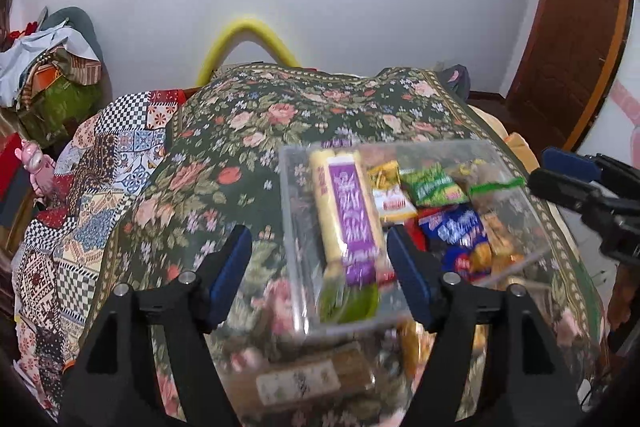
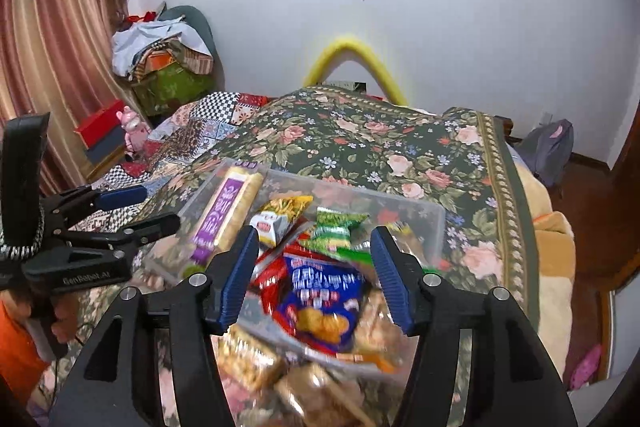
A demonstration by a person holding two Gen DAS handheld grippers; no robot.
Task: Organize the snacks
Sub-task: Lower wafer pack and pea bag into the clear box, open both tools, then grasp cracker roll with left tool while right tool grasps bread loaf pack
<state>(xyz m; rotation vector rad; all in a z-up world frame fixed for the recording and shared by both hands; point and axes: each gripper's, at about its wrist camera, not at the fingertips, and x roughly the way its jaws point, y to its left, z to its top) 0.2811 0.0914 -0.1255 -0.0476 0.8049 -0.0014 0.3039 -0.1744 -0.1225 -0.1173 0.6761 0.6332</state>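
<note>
A clear plastic bin sits on the floral bedspread and holds several snack packs. It also shows in the right wrist view. A long yellow and purple wafer pack leans along its left side, also seen in the right wrist view. A blue snack bag lies in the middle, with a green pack behind it. My left gripper is open and empty, hovering above the wafer pack. My right gripper is open and empty above the blue bag.
Loose brown snack packs lie on the bedspread in front of the bin. The floral bedspread stretches back to the wall. A patchwork quilt lies to the left. A yellow foam arch stands behind the bed.
</note>
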